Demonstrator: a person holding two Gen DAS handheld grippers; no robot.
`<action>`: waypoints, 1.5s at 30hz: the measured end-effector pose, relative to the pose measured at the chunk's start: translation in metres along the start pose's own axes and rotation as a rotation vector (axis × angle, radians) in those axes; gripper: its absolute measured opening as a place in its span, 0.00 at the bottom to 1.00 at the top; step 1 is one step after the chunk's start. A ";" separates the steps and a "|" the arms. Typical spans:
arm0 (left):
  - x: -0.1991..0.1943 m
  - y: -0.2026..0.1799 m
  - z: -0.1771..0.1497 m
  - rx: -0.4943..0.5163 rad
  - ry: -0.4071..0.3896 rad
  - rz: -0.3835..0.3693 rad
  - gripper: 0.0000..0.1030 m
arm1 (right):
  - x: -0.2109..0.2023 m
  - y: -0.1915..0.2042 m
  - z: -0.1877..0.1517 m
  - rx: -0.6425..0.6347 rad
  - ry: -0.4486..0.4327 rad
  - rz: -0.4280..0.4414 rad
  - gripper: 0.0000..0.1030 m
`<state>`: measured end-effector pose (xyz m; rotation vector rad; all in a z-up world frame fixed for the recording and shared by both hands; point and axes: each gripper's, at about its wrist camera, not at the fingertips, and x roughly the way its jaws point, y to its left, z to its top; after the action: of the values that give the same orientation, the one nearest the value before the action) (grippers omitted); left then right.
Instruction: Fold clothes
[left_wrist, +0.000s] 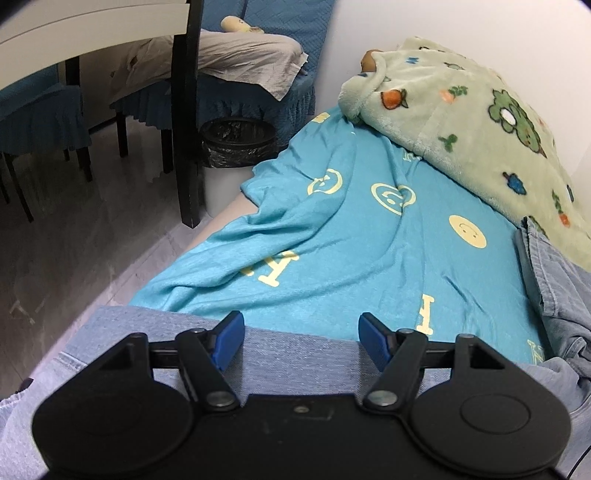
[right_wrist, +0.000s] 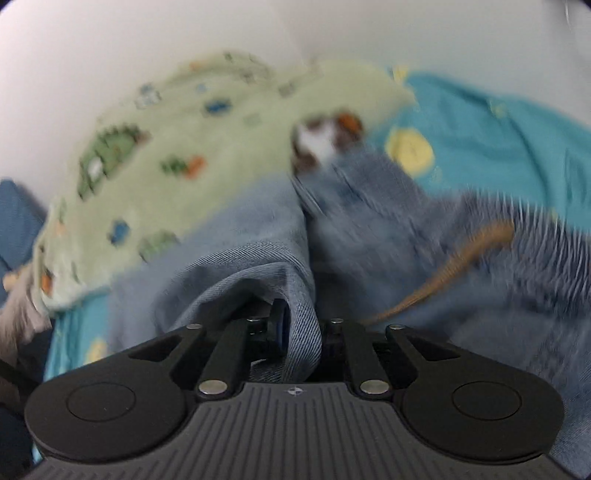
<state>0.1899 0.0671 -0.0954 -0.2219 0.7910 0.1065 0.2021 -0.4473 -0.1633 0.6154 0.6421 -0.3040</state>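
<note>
The left gripper (left_wrist: 301, 338) hangs with blue pads (left_wrist: 229, 338) spread apart above pale denim (left_wrist: 295, 354). At twelve o'clock lies a turquoise sheet (left_wrist: 332, 243); at two, a green blanket (left_wrist: 480, 122).

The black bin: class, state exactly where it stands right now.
In the left wrist view, the black bin stands on the floor, upper middle, between the dark table leg and the blue sheet's far corner.

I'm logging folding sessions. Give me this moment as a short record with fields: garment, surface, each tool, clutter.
garment: blue denim garment, crumpled
surface: turquoise sheet with yellow smiley prints
left tool: open, above the denim, pads not pressing it
right tool: shut on a fold of the denim
clutter: green fleece blanket heaped along the wall side
blur: right wrist view smeared
</note>
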 end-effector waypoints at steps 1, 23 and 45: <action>0.000 -0.002 -0.001 0.010 -0.004 0.002 0.64 | 0.000 -0.001 -0.002 -0.008 0.008 0.002 0.12; -0.012 -0.008 -0.003 -0.007 -0.031 -0.114 0.64 | -0.024 0.164 -0.058 -0.707 -0.139 0.286 0.63; -0.086 -0.068 -0.020 0.266 0.005 -0.278 0.66 | 0.016 0.171 -0.119 -0.833 -0.131 0.291 0.24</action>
<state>0.1274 -0.0047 -0.0369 -0.0780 0.7637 -0.2604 0.2347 -0.2417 -0.1735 -0.1165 0.4857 0.2010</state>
